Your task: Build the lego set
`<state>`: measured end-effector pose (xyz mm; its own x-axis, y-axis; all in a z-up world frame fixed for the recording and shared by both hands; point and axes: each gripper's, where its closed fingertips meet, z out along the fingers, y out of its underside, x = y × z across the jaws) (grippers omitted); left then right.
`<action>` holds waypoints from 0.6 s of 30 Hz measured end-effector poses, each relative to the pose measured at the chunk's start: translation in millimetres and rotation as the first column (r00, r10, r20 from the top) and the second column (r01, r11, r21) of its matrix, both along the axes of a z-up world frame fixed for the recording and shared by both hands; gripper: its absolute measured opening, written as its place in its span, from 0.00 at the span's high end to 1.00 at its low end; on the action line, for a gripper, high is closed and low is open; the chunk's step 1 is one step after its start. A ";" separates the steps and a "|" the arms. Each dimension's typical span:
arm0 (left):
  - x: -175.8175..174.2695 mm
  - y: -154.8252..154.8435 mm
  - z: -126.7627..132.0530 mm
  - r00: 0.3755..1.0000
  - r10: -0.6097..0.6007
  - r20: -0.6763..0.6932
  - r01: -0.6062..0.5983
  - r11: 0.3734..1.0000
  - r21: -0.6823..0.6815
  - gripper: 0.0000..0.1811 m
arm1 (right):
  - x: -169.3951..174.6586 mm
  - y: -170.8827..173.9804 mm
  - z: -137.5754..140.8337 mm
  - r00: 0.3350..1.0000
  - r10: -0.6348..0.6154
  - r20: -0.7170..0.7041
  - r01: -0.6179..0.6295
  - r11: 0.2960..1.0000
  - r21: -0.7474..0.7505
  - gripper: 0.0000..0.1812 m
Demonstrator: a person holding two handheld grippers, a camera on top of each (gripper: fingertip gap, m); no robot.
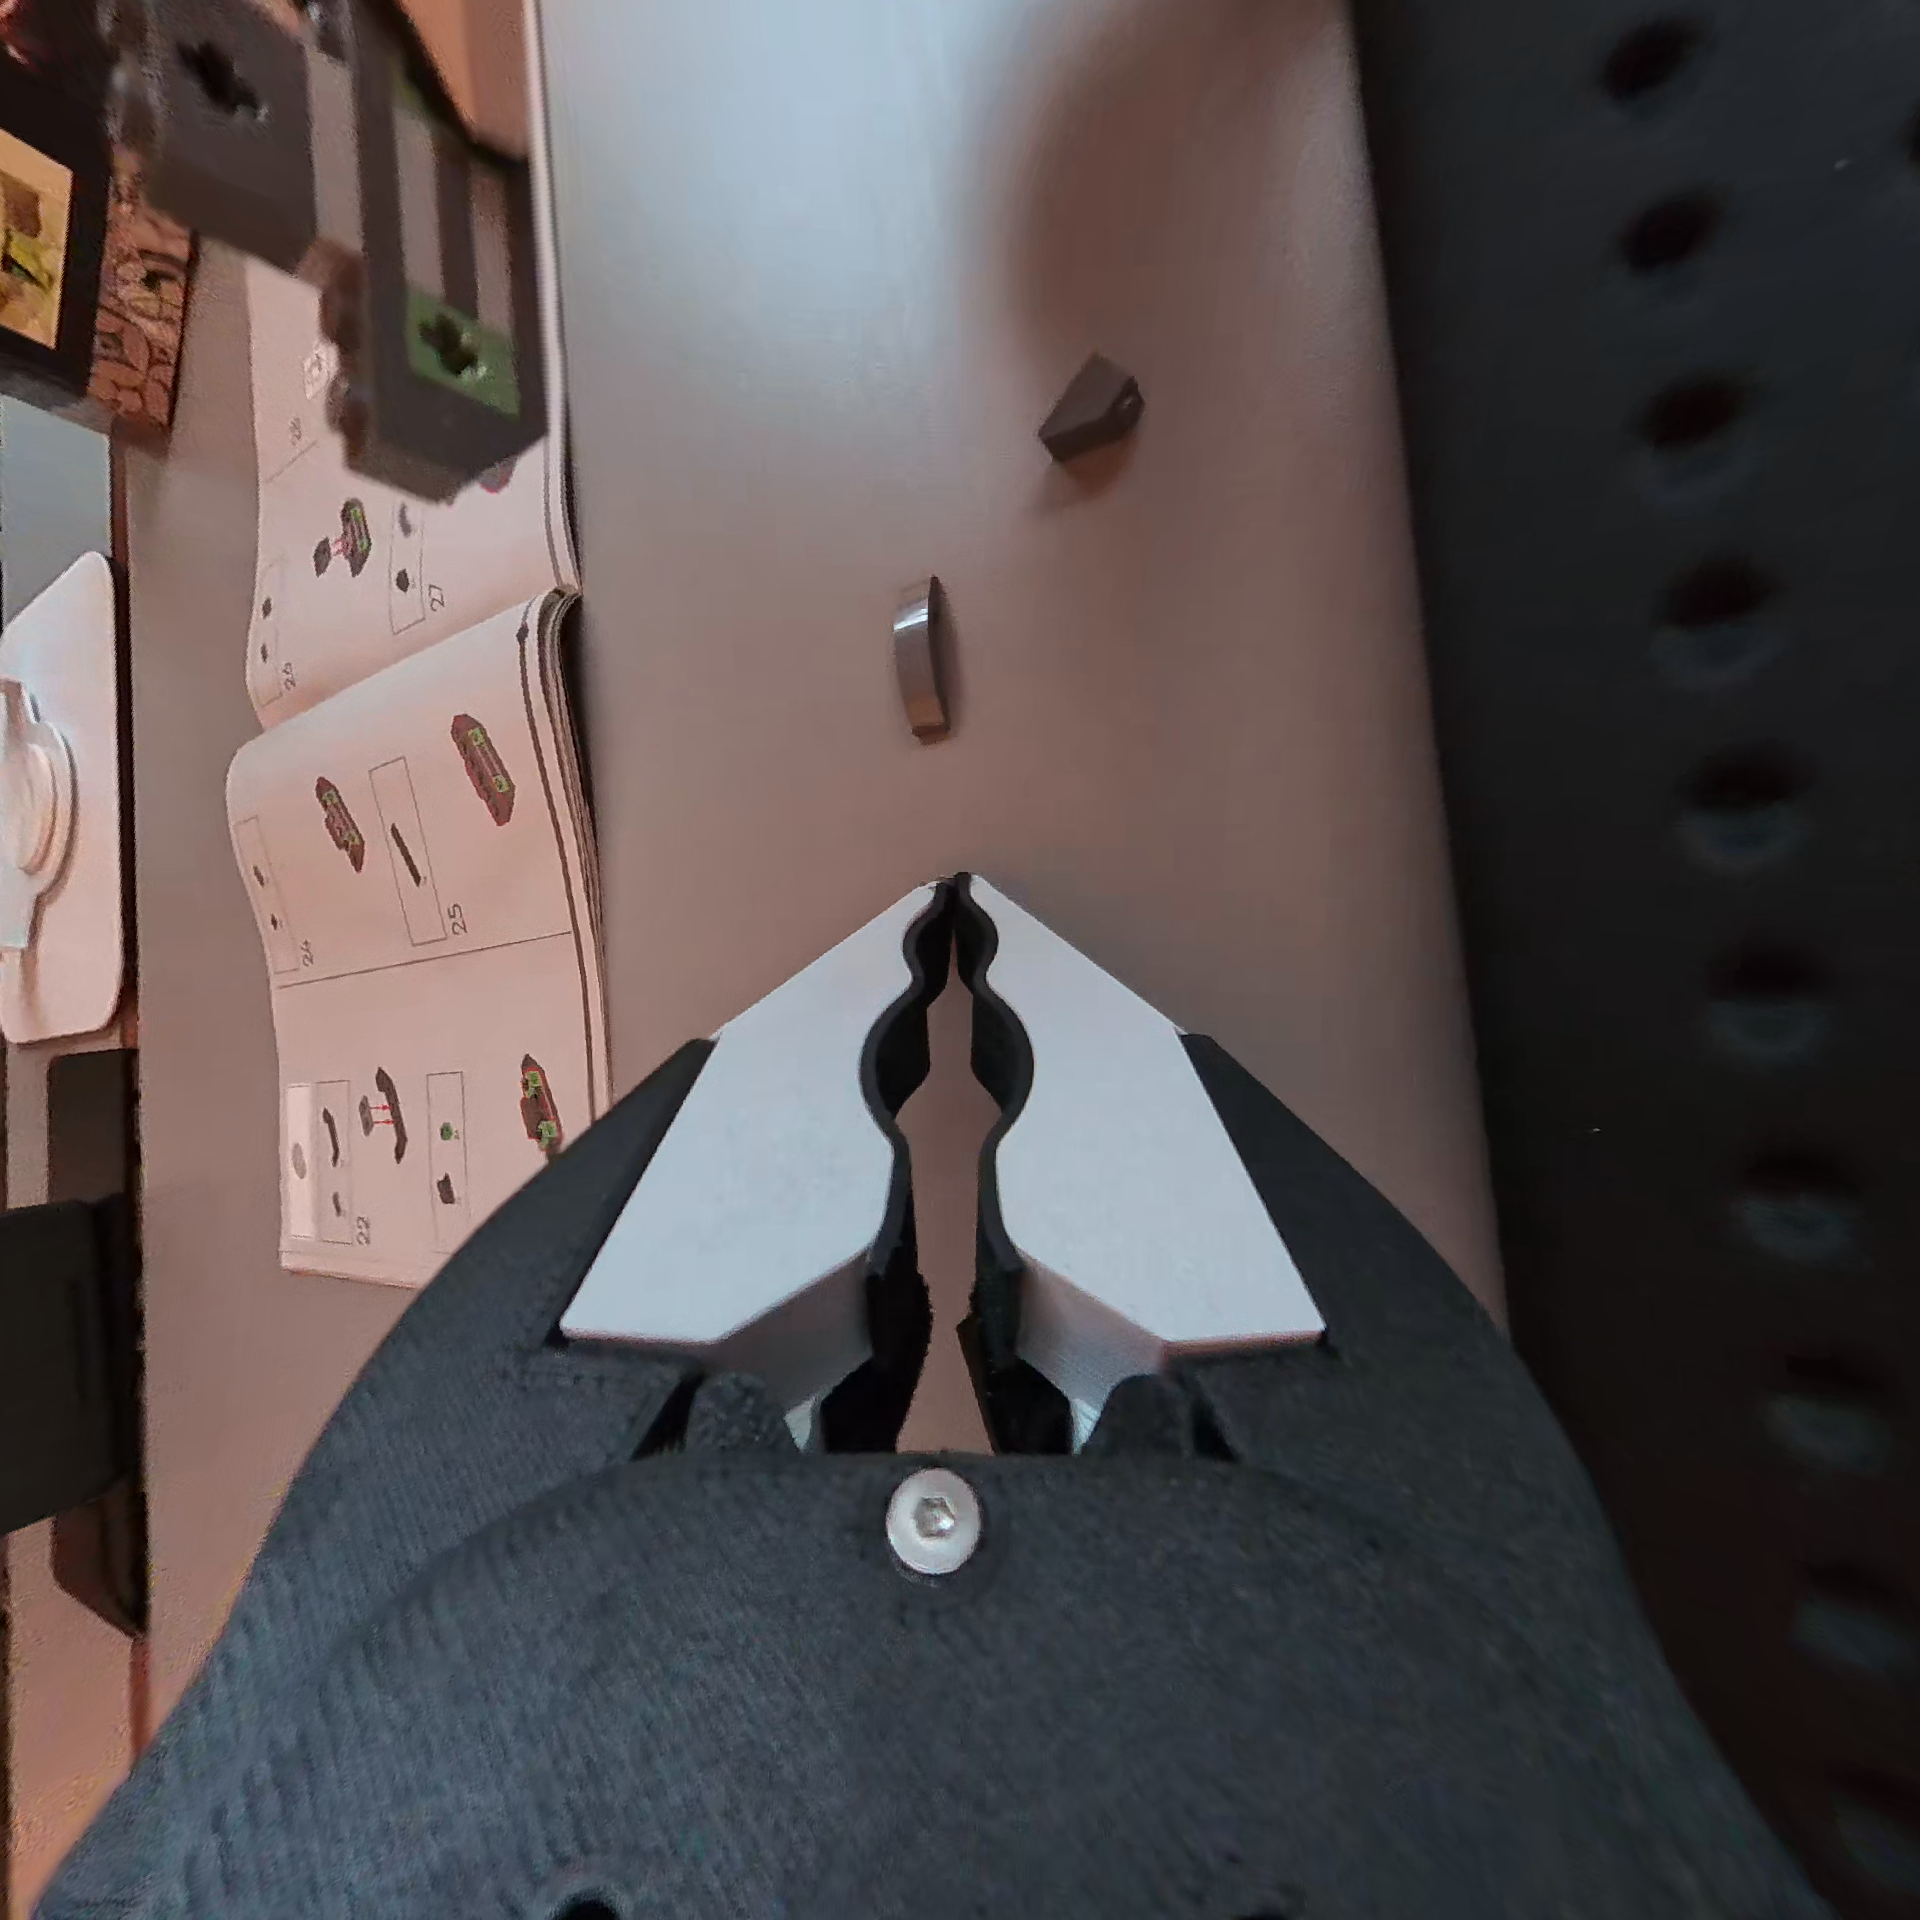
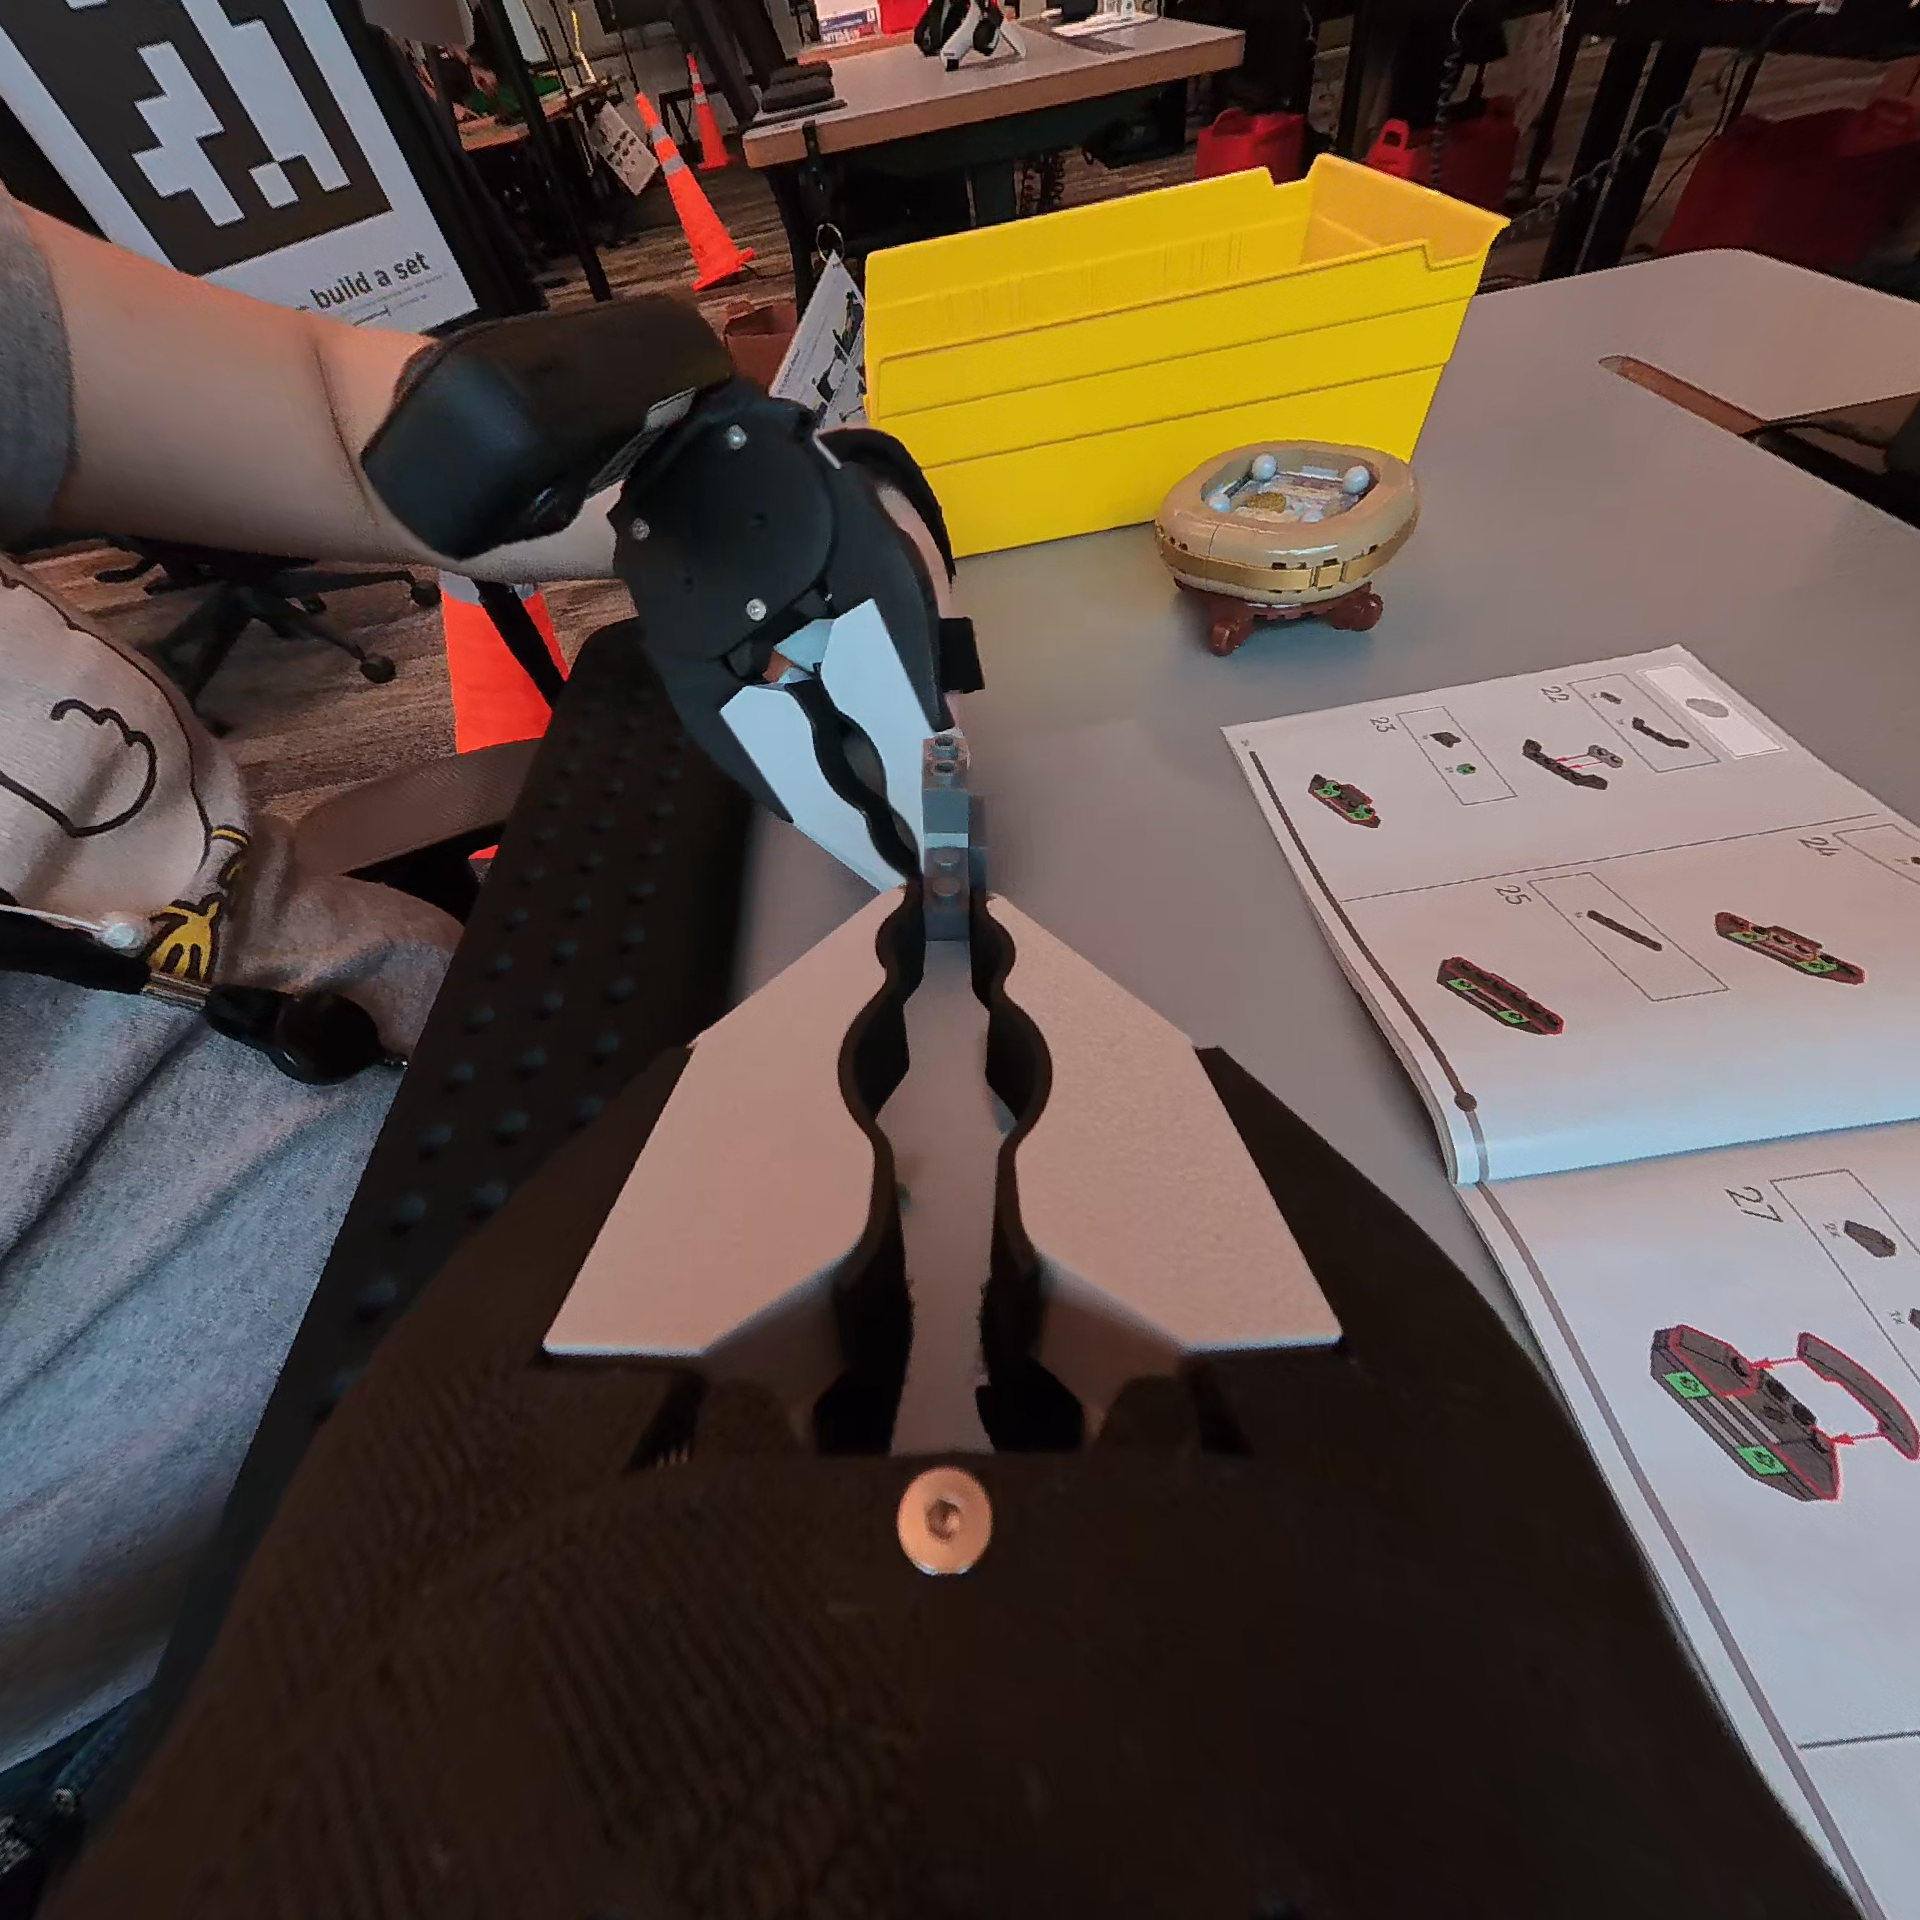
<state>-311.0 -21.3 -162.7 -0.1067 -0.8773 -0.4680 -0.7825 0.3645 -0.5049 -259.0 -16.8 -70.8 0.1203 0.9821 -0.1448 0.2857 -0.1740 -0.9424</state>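
My right gripper (image 2: 945, 914) is shut on a narrow grey studded Lego assembly (image 2: 951, 831) and holds it upright above the grey table (image 2: 1122, 790). My left gripper (image 1: 954, 883) is shut and empty, pointing down at the table. In the right wrist view it (image 2: 902, 871) sits just left of the assembly, tips close to it. A curved grey piece (image 1: 922, 660) and a dark sloped piece (image 1: 1091, 410) lie loose on the table ahead of the left gripper. A blurred dark assembly with a green part (image 1: 447, 353) shows at the upper left of the left wrist view.
An open instruction booklet (image 2: 1662, 935) lies to the right and also shows in the left wrist view (image 1: 416, 831). A yellow bin (image 2: 1143, 343) and a tan round model on a brown stand (image 2: 1288, 530) stand at the back. A black perforated chair part (image 2: 540, 935) borders the table's near edge. Some 11 centimetres of space lies between my two pairs of fingers. My left gripper's tips are some 5 centimetres from the curved grey piece (image 1: 922, 660).
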 end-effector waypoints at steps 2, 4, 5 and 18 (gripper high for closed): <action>-1.4 1.2 0.5 0.999 0.027 0.028 -0.026 0.999 -0.045 1.00 | -0.4 -0.9 -0.4 1.000 0.004 0.002 -0.004 1.000 -0.001 0.96; -3.7 3.5 1.3 0.995 0.072 0.067 -0.065 0.992 -0.107 1.00 | -1.0 -2.1 -1.0 1.000 0.010 0.007 -0.010 1.000 0.000 0.96; -5.2 5.2 1.5 0.991 0.103 0.090 -0.089 0.985 -0.145 1.00 | -1.3 -2.4 -1.2 1.000 0.011 0.008 -0.011 1.000 0.001 0.96; -13.6 13.2 39.9 0.865 0.349 0.359 -0.166 0.876 -0.452 0.96 | 8.4 14.5 -42.7 0.983 -0.044 0.180 0.056 0.996 -0.064 0.97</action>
